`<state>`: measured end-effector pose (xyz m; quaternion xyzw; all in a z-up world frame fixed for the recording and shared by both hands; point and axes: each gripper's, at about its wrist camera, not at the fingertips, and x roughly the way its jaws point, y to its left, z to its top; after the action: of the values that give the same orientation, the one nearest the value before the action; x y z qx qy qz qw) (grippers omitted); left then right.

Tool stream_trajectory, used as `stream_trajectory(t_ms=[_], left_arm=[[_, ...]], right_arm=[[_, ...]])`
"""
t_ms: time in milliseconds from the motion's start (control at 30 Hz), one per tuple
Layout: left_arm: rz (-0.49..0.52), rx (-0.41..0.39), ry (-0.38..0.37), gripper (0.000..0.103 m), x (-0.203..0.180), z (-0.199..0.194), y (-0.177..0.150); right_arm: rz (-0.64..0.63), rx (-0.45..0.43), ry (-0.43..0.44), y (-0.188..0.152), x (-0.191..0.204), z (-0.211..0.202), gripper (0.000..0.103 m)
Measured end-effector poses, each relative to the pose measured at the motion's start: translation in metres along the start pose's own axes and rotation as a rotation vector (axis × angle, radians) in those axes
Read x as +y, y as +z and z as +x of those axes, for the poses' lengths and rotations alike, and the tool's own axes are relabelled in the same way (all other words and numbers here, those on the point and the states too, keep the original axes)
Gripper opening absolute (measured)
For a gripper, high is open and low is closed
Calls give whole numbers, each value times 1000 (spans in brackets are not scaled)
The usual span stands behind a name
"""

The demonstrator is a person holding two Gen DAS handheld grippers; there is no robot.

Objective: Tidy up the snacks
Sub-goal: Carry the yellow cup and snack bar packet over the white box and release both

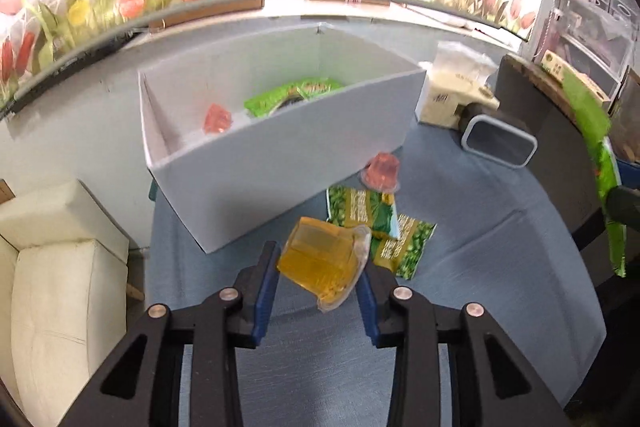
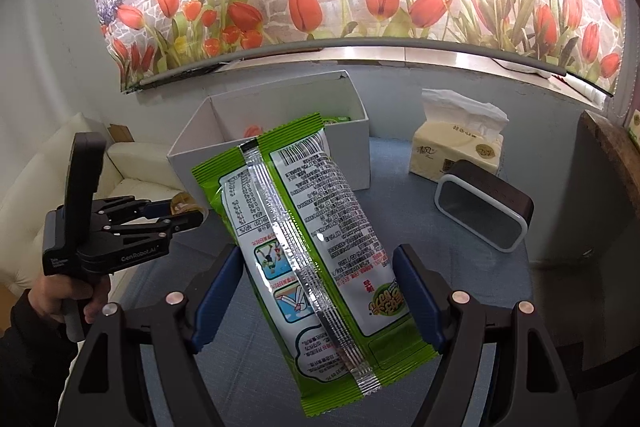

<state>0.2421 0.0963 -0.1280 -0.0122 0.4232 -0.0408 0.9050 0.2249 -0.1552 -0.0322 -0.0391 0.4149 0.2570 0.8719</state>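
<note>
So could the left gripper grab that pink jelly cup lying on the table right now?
Probably not as things stand. The left gripper is already shut on a yellow jelly cup, so its jaws are occupied. The path to the pink jelly cup beside the white box looks open otherwise.

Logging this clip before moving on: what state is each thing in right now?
Left gripper: shut on the yellow jelly cup, lifted.
Right gripper: shut on the green snack bag, back side up.
White box: open, holds a pink jelly cup and a green packet.
Pink jelly cup on the cloth: outside the box.
Two small green packets: overlapping, outside the box.
</note>
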Motion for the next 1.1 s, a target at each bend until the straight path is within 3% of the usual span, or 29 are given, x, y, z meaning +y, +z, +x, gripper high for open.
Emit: stream_trajectory(t_ms=[167, 300, 500, 767, 1000, 1067, 1100], left_arm=[[17, -72, 17, 40, -5, -30, 22], [-40, -129, 32, 40, 4, -45, 51], [-107, -233, 112, 40, 21, -61, 107], [-215, -217, 152, 40, 69, -22, 154], [-230, -143, 180, 41, 84, 20, 152], [-247, -138, 196, 53, 91, 27, 151], [-251, -132, 191, 72, 93, 28, 150]], right_arm=[[-19, -18, -5, 17, 7, -2, 81], [-41, -30, -28, 45, 15, 2, 81], [-62, -55, -69, 115, 30, 26, 81], [-78, -8, -104, 178, 43, 102, 81], [-75, 46, -102, 186, 60, 161, 83], [-101, 79, -126, 181, 65, 176, 88], [-119, 93, -134, 179, 66, 182, 90]])
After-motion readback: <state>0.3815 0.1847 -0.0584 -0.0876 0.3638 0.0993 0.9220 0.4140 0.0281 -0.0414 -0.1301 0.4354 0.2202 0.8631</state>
